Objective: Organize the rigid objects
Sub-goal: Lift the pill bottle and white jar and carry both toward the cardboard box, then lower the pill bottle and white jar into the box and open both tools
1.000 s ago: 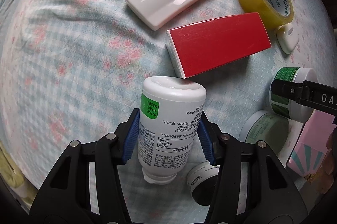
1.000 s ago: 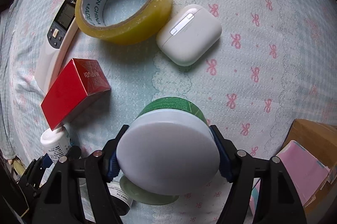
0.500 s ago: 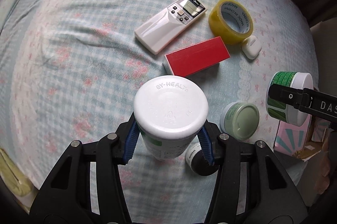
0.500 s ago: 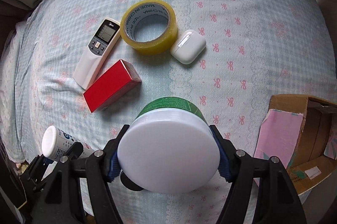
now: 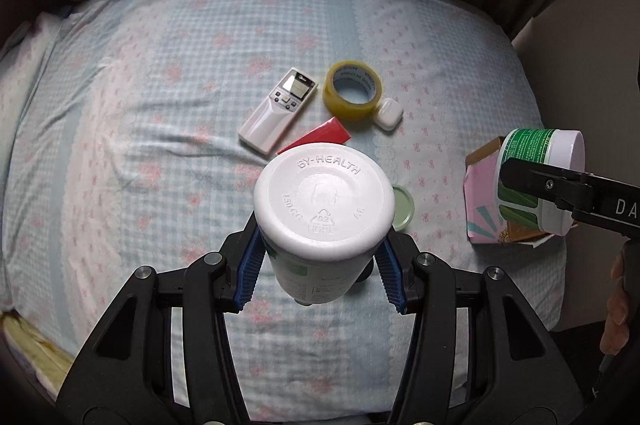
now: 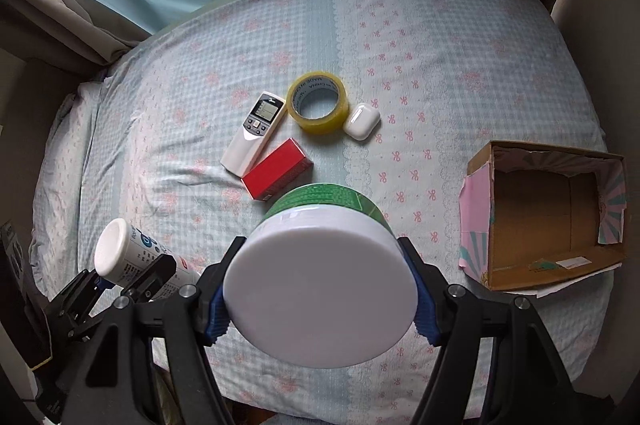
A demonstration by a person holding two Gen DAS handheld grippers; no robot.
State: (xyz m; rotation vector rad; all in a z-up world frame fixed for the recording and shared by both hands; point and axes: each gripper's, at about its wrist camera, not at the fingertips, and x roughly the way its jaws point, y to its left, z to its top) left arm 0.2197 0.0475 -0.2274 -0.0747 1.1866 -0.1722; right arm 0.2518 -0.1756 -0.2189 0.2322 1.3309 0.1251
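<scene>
Bed (image 6: 440,25) scene, both grippers loaded, held high.
Left gripper (image 5: 320,273) clamped on white bottle (image 5: 324,201); right gripper (image 6: 320,301) clamped on green jar (image 6: 320,289); open box (image 6: 552,213) at right.

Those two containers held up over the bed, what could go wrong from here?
1. The white bottle is pinched low on its body by the left tool, with most of it sticking out past the pads, so it might tilt or slip.
2. The green jar is wide for the right tool; a loose grip could drop it onto the bed.
3. The cardboard box sits at the bed's edge; a careless drop might nudge it off.
</scene>
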